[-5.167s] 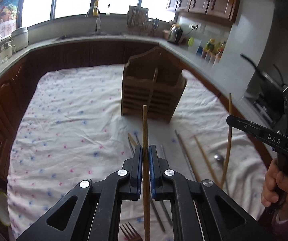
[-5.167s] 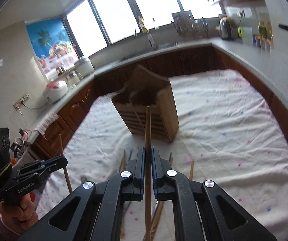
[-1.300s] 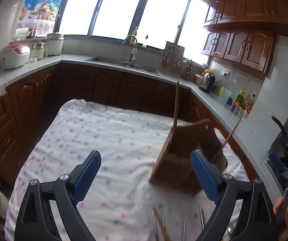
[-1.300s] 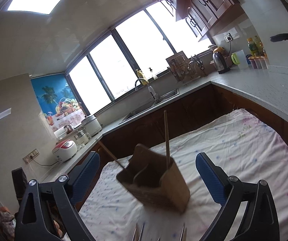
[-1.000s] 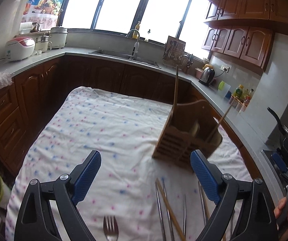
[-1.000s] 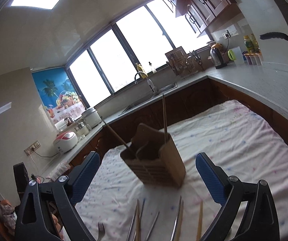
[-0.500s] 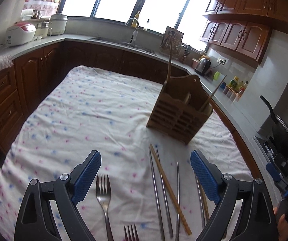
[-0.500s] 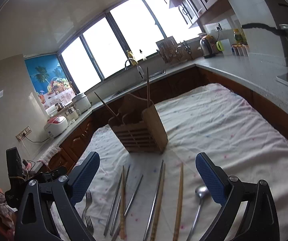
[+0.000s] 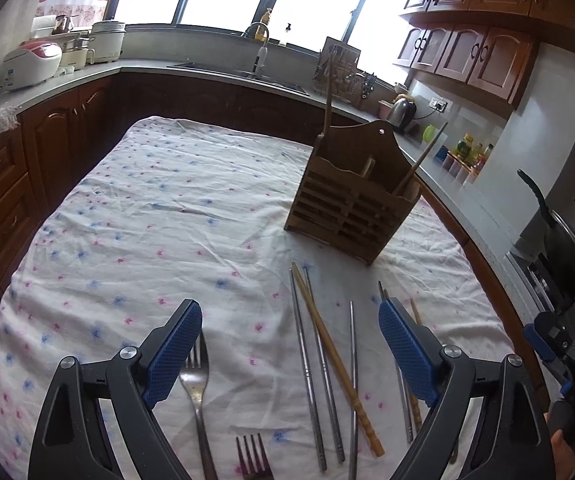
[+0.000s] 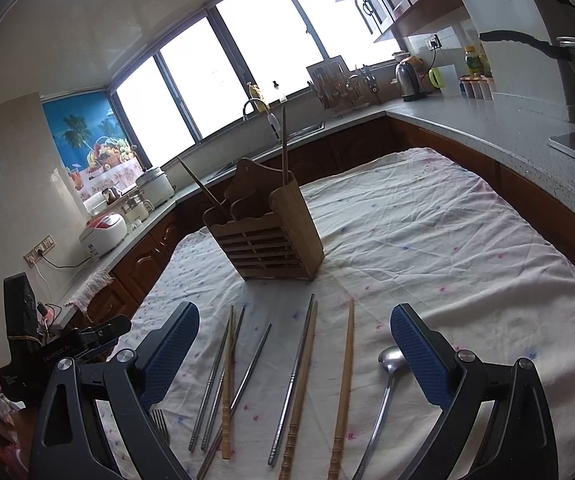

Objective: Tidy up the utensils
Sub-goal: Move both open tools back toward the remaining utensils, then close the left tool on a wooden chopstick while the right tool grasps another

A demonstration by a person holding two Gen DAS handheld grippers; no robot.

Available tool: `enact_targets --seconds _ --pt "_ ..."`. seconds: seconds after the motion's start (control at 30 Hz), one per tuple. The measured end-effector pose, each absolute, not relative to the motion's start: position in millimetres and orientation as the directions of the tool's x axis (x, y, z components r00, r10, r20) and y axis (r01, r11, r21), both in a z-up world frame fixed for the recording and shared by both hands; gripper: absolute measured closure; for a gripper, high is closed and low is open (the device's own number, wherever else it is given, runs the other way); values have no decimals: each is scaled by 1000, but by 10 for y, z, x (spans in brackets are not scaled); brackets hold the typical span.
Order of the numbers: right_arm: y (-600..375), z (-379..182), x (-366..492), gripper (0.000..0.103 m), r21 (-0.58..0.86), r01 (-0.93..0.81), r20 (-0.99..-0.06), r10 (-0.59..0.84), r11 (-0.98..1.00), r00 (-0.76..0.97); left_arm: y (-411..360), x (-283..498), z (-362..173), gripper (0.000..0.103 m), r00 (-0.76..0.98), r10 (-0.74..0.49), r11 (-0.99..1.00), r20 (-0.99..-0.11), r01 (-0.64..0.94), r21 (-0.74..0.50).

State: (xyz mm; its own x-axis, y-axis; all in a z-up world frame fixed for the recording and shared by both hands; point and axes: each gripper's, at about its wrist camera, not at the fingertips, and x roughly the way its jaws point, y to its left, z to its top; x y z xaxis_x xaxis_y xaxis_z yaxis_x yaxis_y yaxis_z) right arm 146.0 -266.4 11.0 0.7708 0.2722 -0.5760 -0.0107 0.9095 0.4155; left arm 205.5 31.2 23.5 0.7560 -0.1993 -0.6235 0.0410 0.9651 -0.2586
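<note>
Both grippers, left (image 9: 289,344) and right (image 10: 295,344), gape wide above loose chopsticks (image 10: 299,384); wooden holder (image 10: 265,236) stands far behind.

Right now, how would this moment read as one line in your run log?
left gripper: open, empty | right gripper: open, empty | wooden caddy: two chopsticks | cloth: chopsticks, forks, spoon

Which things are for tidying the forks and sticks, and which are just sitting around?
For the job: wooden holder, chopsticks, spoon, forks, left gripper, right gripper.

Just there: kettle, rice cooker, pan.
</note>
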Motion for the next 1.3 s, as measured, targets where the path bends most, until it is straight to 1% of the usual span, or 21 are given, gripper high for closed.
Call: enact_targets --seconds 0.1,0.2,0.27,0.33,0.4,0.43,0.53,0.6,0.63,0.7,0.73,0.77,0.87,1.0,1.1,1.3 --pt "-2667 78 1499 5 406 -10 -591 270 914 760 268 2106 207 15 751 -208 964 -627 49 -260" --pt "-2663 24 1556 6 397 -7 -610 269 918 745 231 2170 162 19 739 -217 963 -638 57 -262" --pt "-2648 -9 1602 7 389 -4 -623 266 921 736 194 2231 138 26 730 -223 962 -646 60 -265" --pt "-2639 -49 1647 11 377 -3 -636 261 926 726 160 2305 112 30 722 -229 962 -653 63 -267" --pt "-2630 -101 1706 21 367 -1 -657 260 930 708 136 2387 75 34 713 -232 961 -661 64 -268" --pt "-2628 -132 1739 23 364 2 -667 260 931 698 117 2421 61 37 709 -234 961 -666 65 -269" --pt "-2618 -230 1831 34 347 11 -700 251 938 668 50 2586 0 45 685 -246 960 -686 76 -268" --pt "-2612 -302 1896 47 339 16 -721 249 941 647 -18 2713 -51 51 666 -248 963 -704 92 -252" --pt "-2607 -338 1926 49 336 16 -730 250 942 636 -50 2766 -72 54 657 -246 965 -713 97 -244" --pt "-2589 -408 1987 57 332 14 -747 254 943 615 -115 2888 -128 61 633 -249 966 -733 111 -233" --pt "-2576 -438 2014 60 337 9 -751 263 942 606 -151 2964 -175 66 614 -254 966 -747 120 -229" --pt "-2557 -461 2038 64 340 4 -755 271 940 598 -188 3021 -213 68 601 -255 966 -758 125 -226" --pt "-2465 -542 2126 68 349 -23 -767 300 937 568 -274 3173 -310 72 572 -253 967 -781 129 -219" --pt "-2356 -672 2243 76 351 -42 -788 319 935 527 -333 3355 -450 74 536 -250 968 -807 125 -218" --pt "-2297 -772 2313 82 347 -47 -807 323 937 495 -357 3469 -538 78 534 -236 972 -812 114 -207" --pt "-2177 -943 2395 91 294 -74 -855 296 953 425 -402 3614 -717 87 486 -242 970 -840 129 -205"
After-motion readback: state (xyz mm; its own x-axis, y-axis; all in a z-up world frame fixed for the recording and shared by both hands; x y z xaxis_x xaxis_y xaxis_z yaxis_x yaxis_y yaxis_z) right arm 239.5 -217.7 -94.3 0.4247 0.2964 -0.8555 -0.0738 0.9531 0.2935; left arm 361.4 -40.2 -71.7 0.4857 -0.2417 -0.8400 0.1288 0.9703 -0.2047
